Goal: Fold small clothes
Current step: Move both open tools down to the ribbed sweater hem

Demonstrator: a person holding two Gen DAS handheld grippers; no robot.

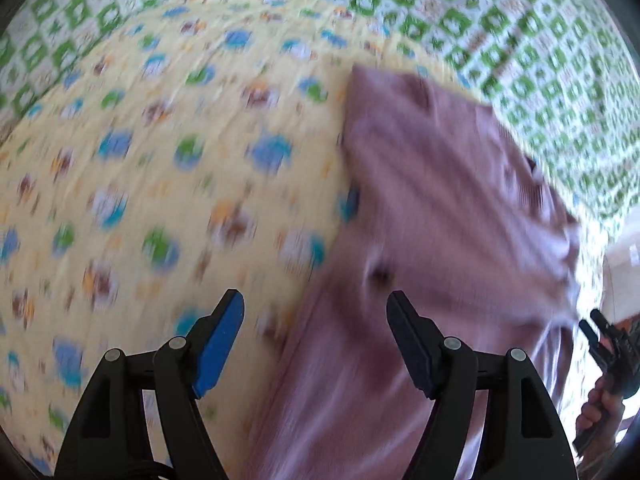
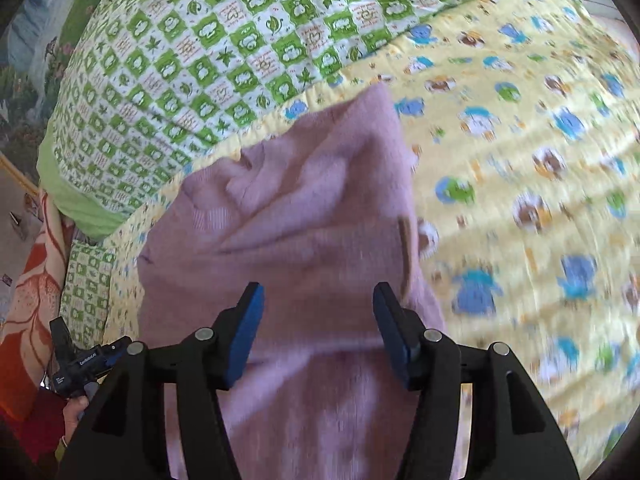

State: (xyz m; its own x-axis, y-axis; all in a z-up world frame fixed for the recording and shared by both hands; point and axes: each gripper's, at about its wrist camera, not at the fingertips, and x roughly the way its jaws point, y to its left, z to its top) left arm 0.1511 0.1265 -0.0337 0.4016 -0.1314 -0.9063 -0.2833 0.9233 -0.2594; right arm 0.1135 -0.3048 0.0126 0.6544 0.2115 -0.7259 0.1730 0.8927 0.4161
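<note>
A small pink knitted garment (image 1: pixel 440 220) lies on a yellow cartoon-print blanket (image 1: pixel 160 160); it also shows in the right wrist view (image 2: pixel 304 216), rumpled with folds. My left gripper (image 1: pixel 316 300) is open and empty, above the garment's left edge. My right gripper (image 2: pixel 318 292) is open and empty, above the garment's middle. The other hand-held gripper shows at the edge of each view (image 1: pixel 600 340) (image 2: pixel 80 360). Both views are motion-blurred.
A green-and-white checked quilt (image 2: pixel 200 60) lies beyond the yellow blanket (image 2: pixel 520 180), and also shows in the left wrist view (image 1: pixel 520 40). An orange floral cloth (image 2: pixel 28 300) hangs at the bed's left side.
</note>
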